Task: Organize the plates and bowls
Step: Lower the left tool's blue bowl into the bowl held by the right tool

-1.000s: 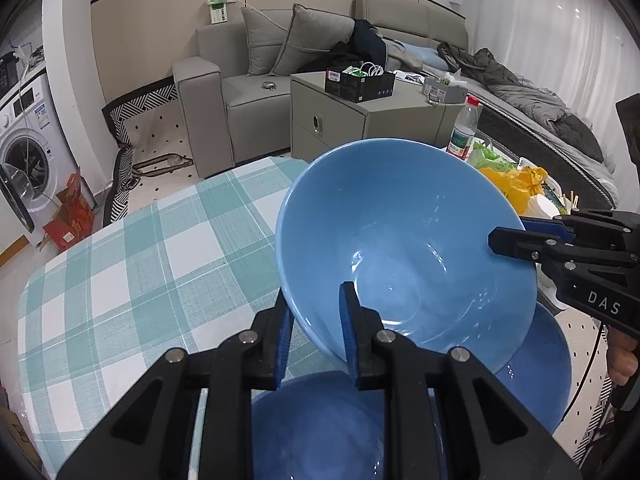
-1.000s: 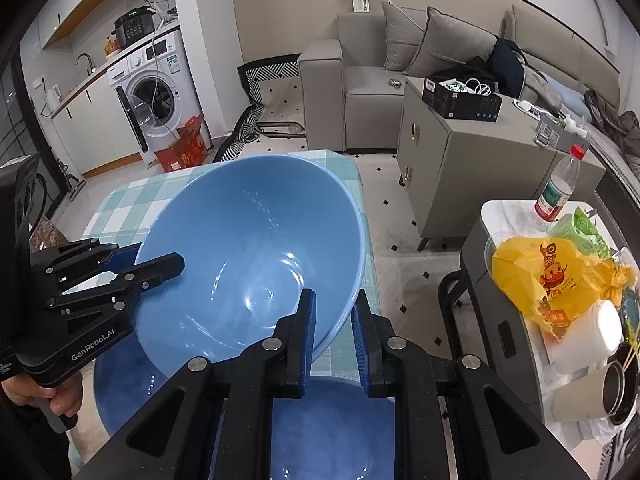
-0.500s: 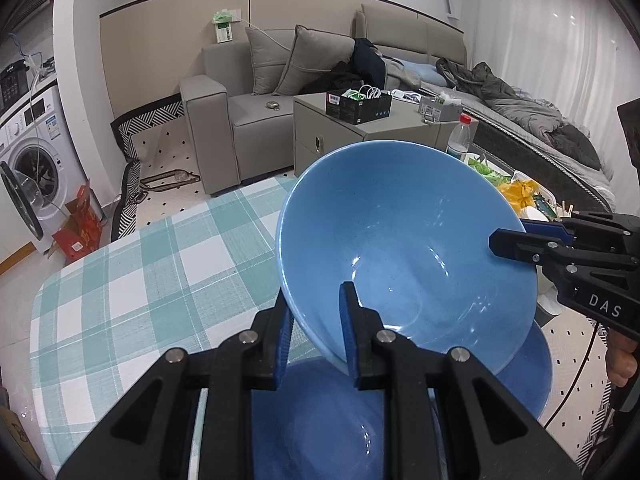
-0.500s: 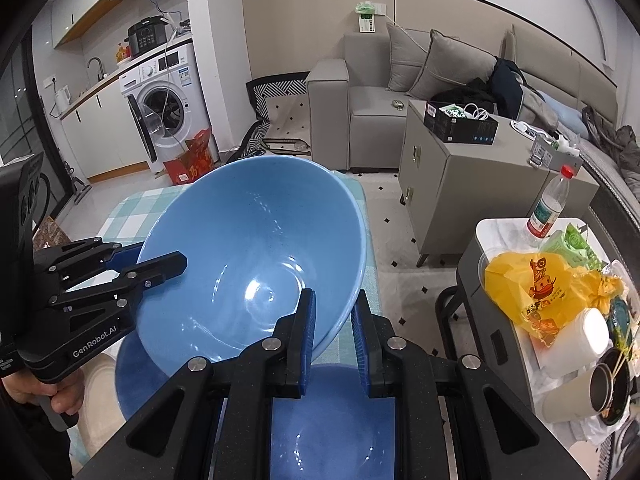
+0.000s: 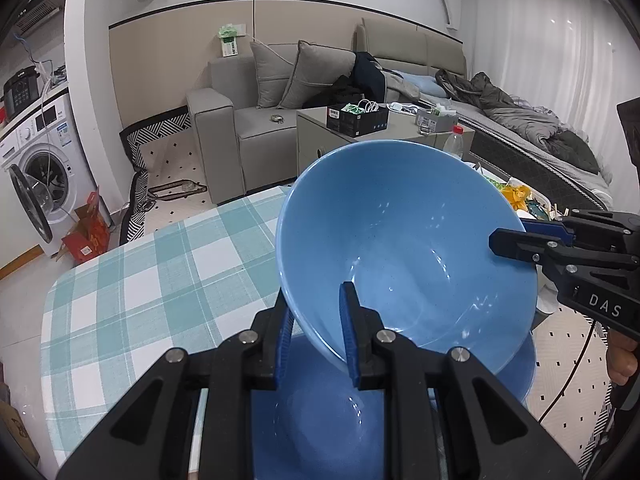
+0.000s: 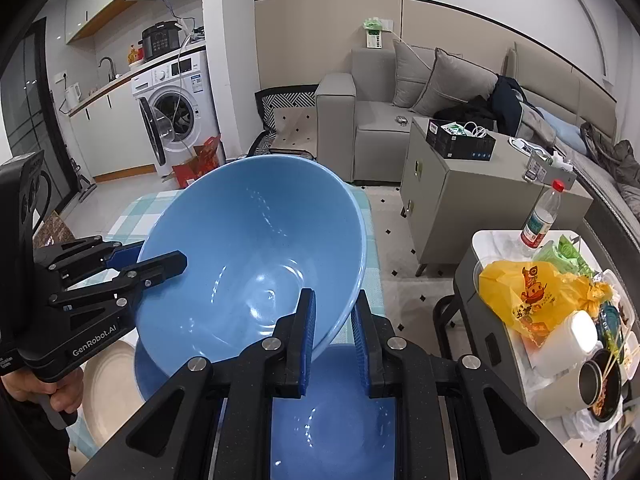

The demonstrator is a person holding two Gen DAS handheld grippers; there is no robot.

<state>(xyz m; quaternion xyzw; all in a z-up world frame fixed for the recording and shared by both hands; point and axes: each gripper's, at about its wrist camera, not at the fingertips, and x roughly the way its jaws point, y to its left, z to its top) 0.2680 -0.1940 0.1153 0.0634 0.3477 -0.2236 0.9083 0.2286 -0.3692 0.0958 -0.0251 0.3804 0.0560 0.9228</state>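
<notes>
A large blue bowl [image 5: 404, 240] [image 6: 248, 264] hangs in the air, tilted, held by both grippers at opposite sides of its rim. My left gripper [image 5: 316, 320] is shut on the near rim in the left wrist view; it also shows at the left of the right wrist view [image 6: 160, 260]. My right gripper [image 6: 332, 320] is shut on the other side of the rim and shows at the right of the left wrist view [image 5: 508, 236]. Below the lifted bowl sits a second blue bowl [image 5: 320, 416] [image 6: 332, 416] on the table.
A teal checked tablecloth [image 5: 132, 288] covers the table. A beige plate [image 6: 108, 396] lies beside the lower bowl. At the right stands a side table [image 6: 492, 240] with a yellow bag [image 6: 528, 288], a bottle [image 6: 540, 216] and food tubs. A grey cabinet [image 6: 448, 196] and sofa lie beyond.
Both grippers have lifted the blue bowl higher above the lower bowl, and more of the lower bowl and the room behind shows. The grip on the rim is unchanged.
</notes>
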